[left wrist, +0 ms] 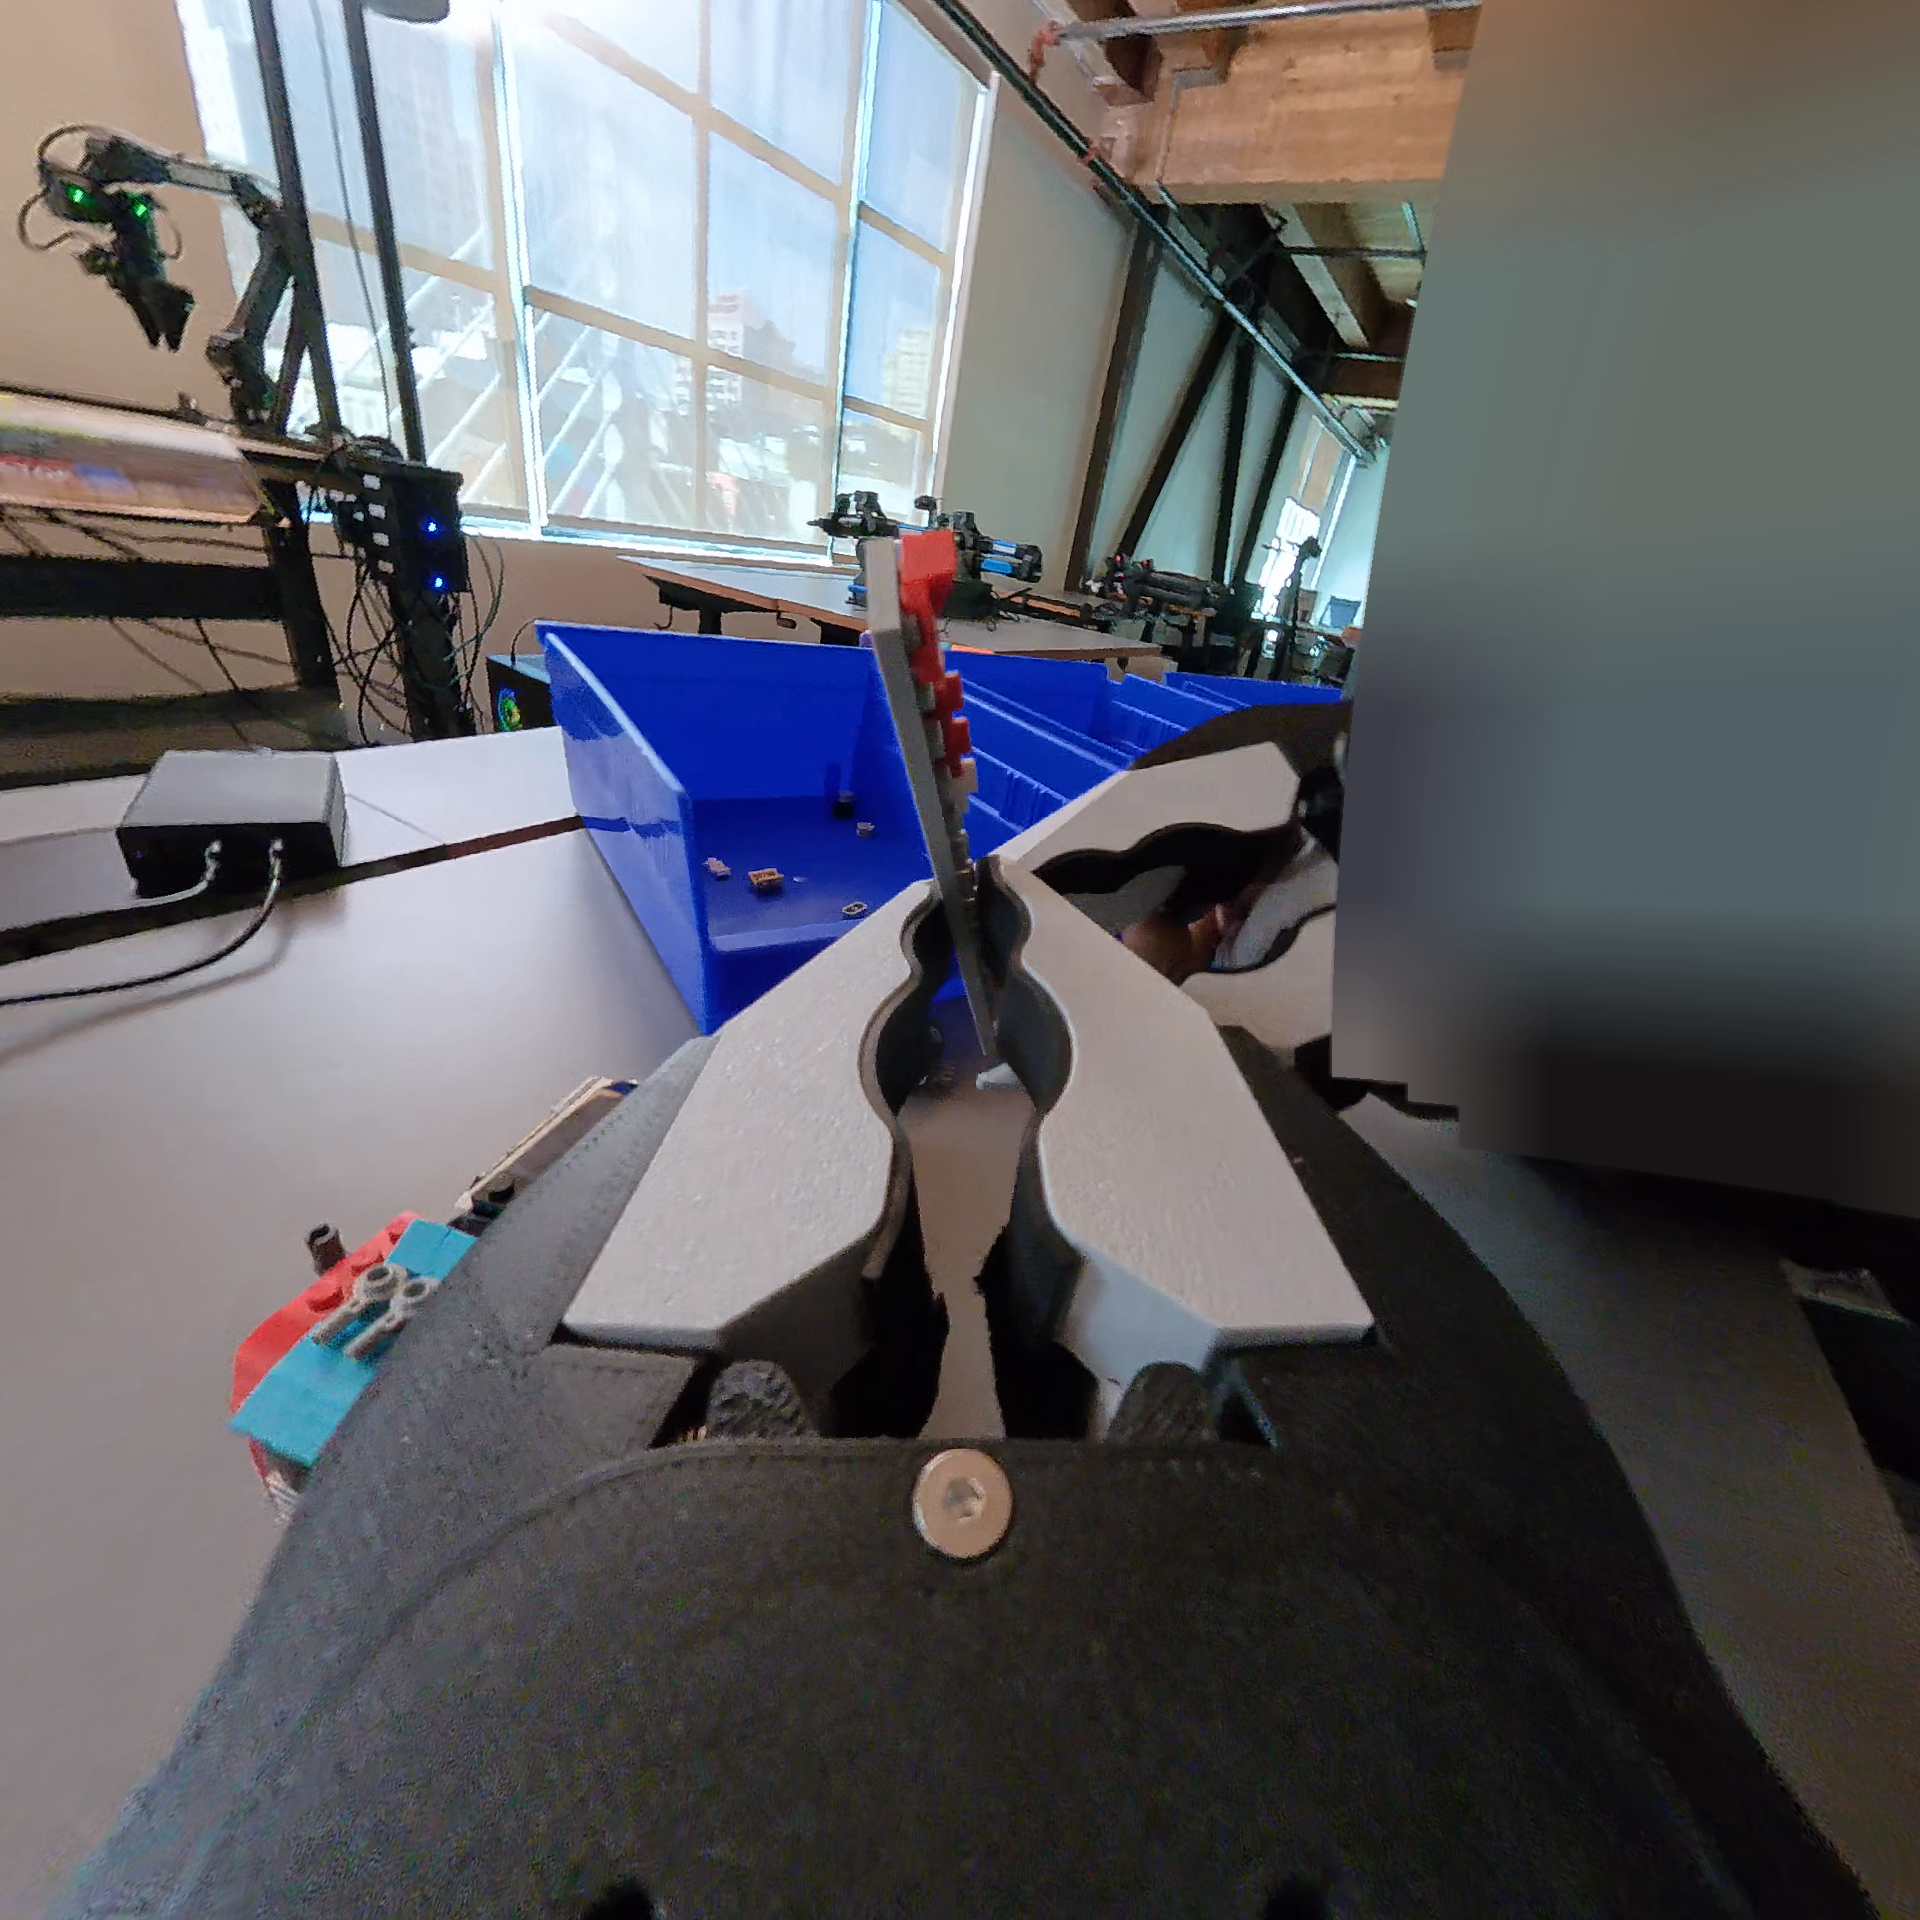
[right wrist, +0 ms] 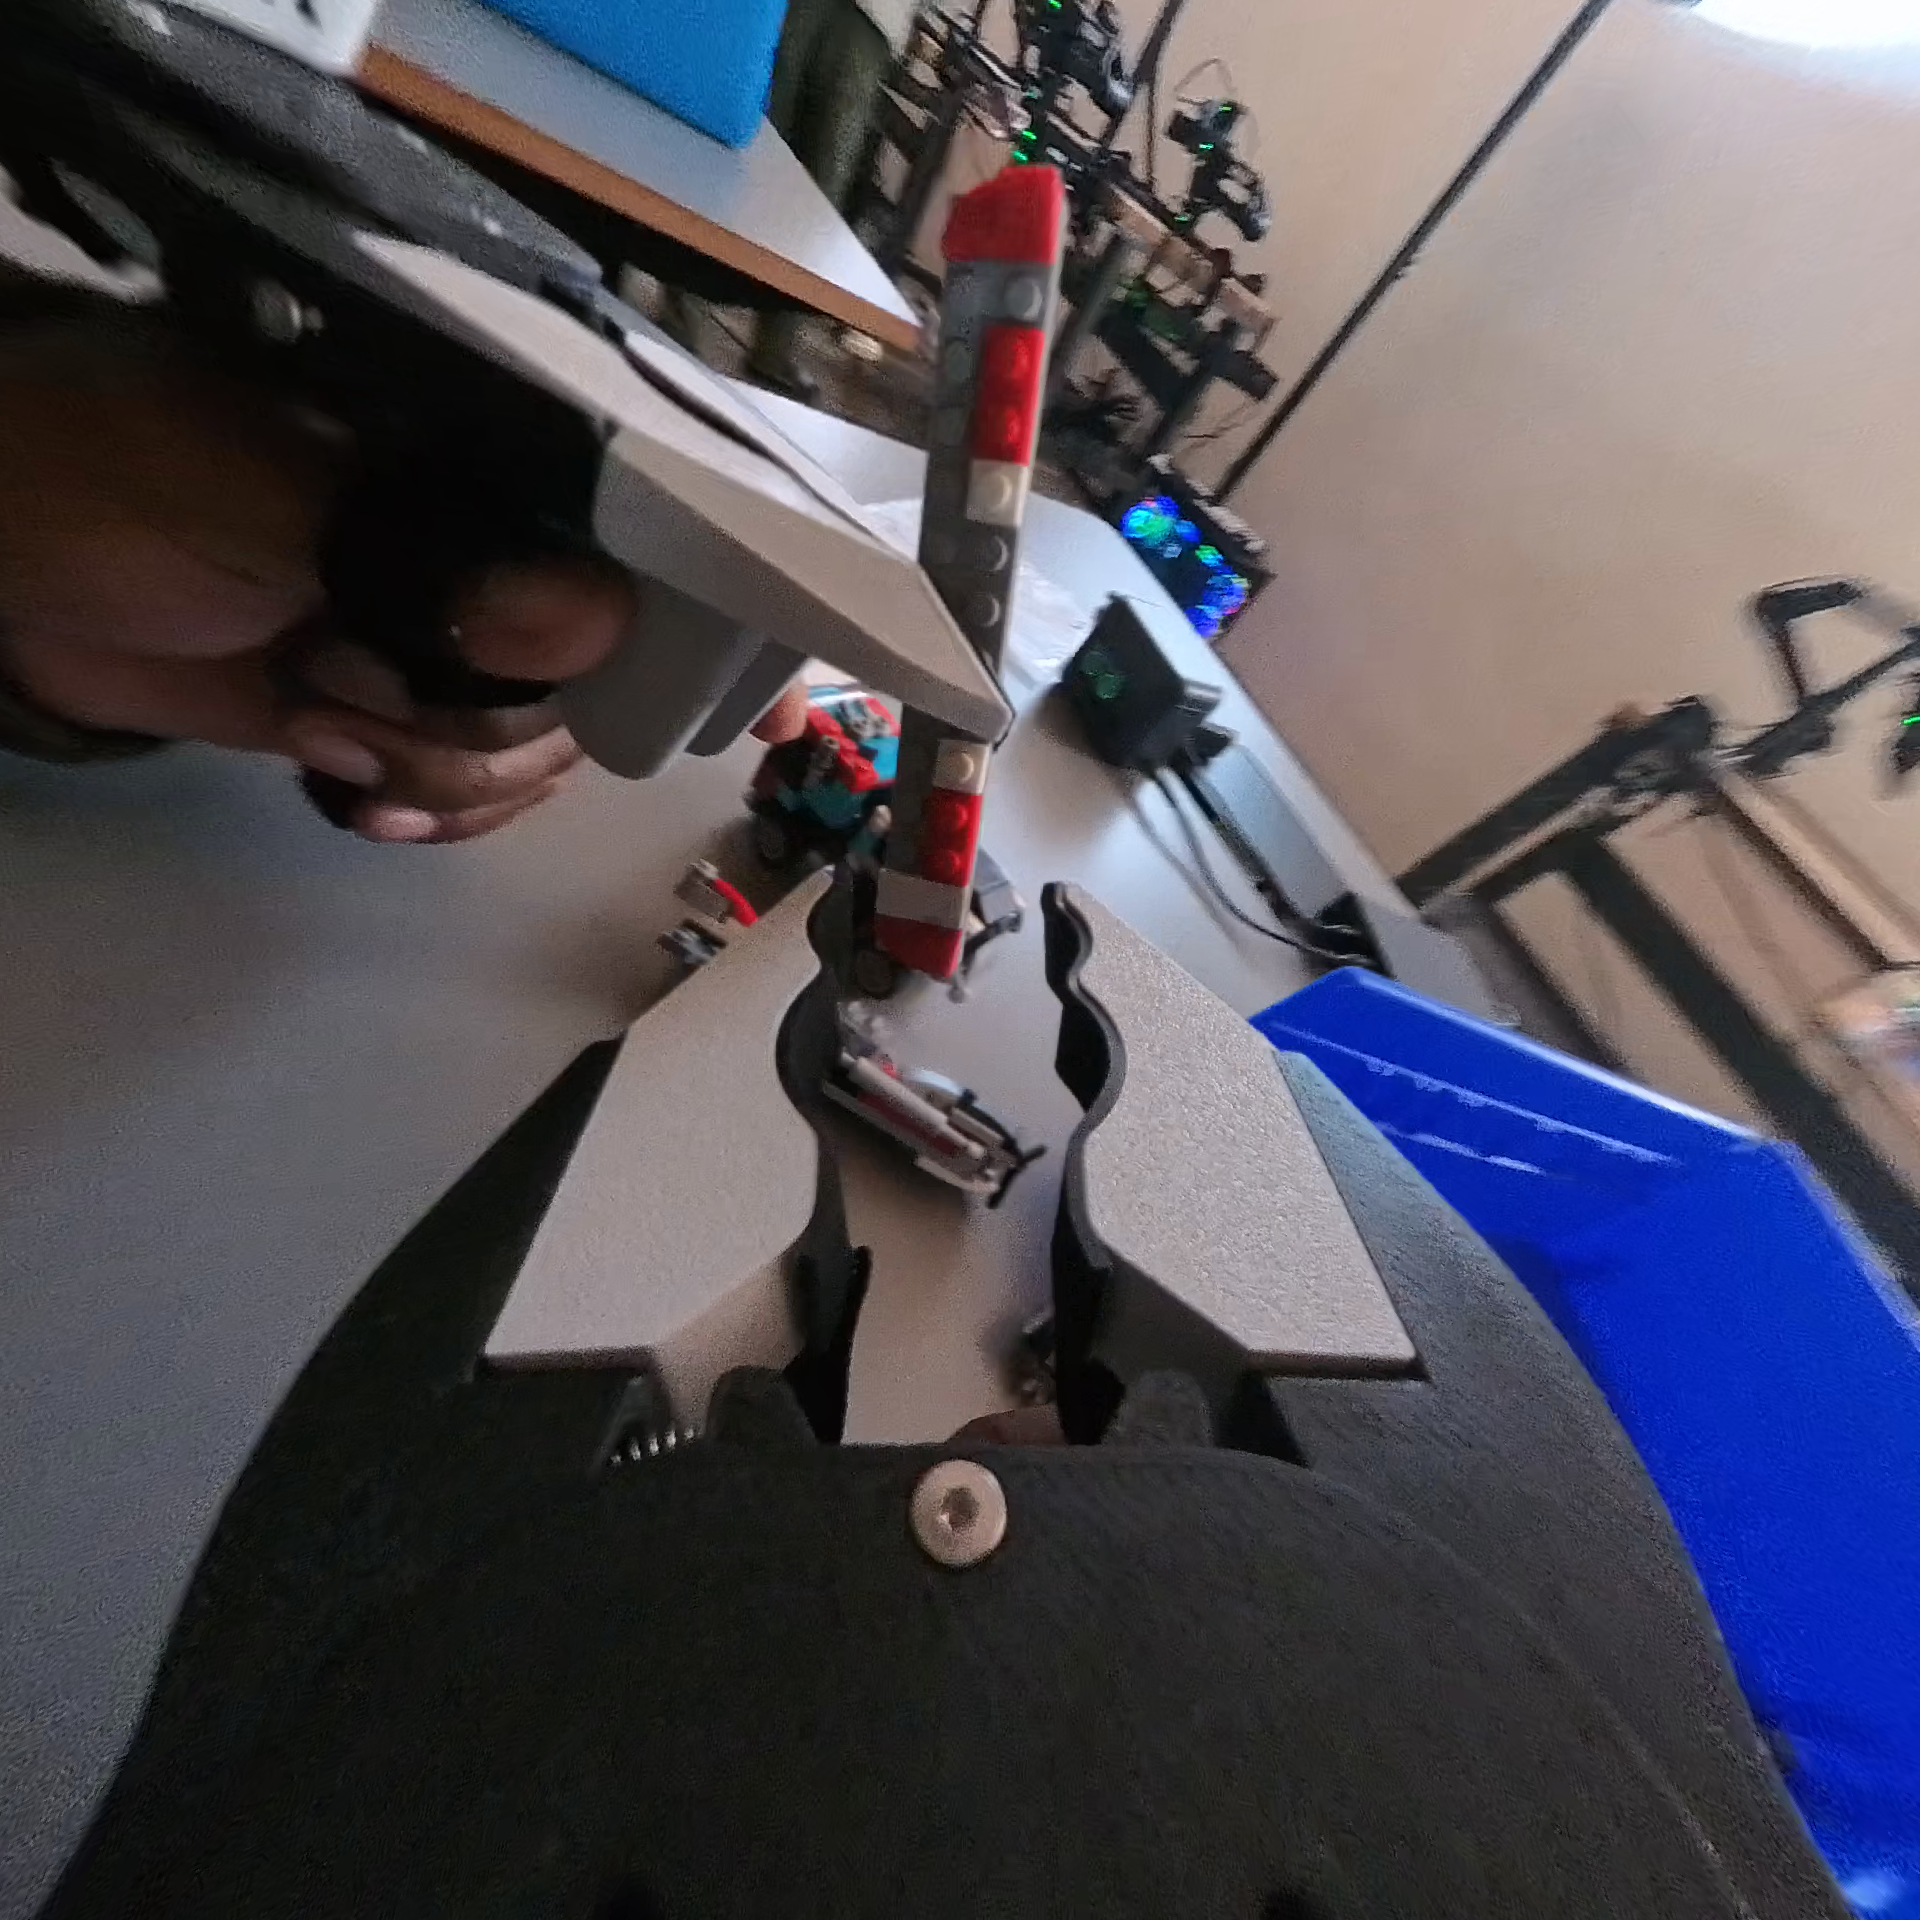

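My left gripper (left wrist: 971,883) is shut on a long grey brick strip (left wrist: 914,707) with red and white bricks along one face. It holds the strip upright above the table. The right wrist view shows the same strip (right wrist: 997,416) clamped by the left gripper's fingers (right wrist: 831,582), with a hand (right wrist: 416,748) behind them. My right gripper (right wrist: 940,904) is open. The strip's lower red end (right wrist: 920,925) hangs between its fingertips, close to the left finger (right wrist: 821,914) and apart from the right one (right wrist: 1070,914). The right gripper's fingers (left wrist: 1195,800) show behind the strip in the left wrist view.
A blue bin (left wrist: 623,790) holding a few tiny pieces stands on the table behind the strip, and also shows in the right wrist view (right wrist: 1662,1247). A red and teal brick model (left wrist: 322,1340) and loose brick parts (right wrist: 925,1112) lie on the table. A black box (left wrist: 234,805) with cables sits at the left. Less than 4 cm separates the two grippers' tips.
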Motion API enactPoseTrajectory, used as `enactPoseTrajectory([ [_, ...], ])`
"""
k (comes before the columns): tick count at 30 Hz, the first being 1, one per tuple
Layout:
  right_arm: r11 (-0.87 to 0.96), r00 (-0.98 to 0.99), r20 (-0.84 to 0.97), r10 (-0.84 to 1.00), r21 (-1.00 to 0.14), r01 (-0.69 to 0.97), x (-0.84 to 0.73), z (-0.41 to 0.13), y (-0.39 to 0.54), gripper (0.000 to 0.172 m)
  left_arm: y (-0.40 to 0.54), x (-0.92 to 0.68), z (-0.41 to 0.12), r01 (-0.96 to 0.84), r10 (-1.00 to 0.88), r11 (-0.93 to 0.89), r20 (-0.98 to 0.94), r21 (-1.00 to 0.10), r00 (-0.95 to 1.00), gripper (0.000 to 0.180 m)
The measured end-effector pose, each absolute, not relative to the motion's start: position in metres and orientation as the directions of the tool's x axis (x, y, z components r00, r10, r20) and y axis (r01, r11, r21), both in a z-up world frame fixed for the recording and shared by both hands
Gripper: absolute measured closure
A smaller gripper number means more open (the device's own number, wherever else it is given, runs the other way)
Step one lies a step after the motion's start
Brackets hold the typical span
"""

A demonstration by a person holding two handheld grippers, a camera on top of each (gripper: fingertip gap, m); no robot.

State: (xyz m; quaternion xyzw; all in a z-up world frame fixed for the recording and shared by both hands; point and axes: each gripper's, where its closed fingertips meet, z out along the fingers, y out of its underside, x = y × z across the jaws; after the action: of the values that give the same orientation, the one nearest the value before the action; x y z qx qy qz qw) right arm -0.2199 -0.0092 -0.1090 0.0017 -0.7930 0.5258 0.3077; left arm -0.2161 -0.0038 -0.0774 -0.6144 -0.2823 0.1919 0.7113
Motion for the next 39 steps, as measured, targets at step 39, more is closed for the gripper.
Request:
enactPoseTrajectory([
  [39,0.639,-0.532,0.793,0.297,-0.579,-0.506,-0.225,-0.11,-0.01,0.155,0.0,-0.222,-0.092,0.353,0.465,0.342,0.483,-0.871,0.742,0.171],
])
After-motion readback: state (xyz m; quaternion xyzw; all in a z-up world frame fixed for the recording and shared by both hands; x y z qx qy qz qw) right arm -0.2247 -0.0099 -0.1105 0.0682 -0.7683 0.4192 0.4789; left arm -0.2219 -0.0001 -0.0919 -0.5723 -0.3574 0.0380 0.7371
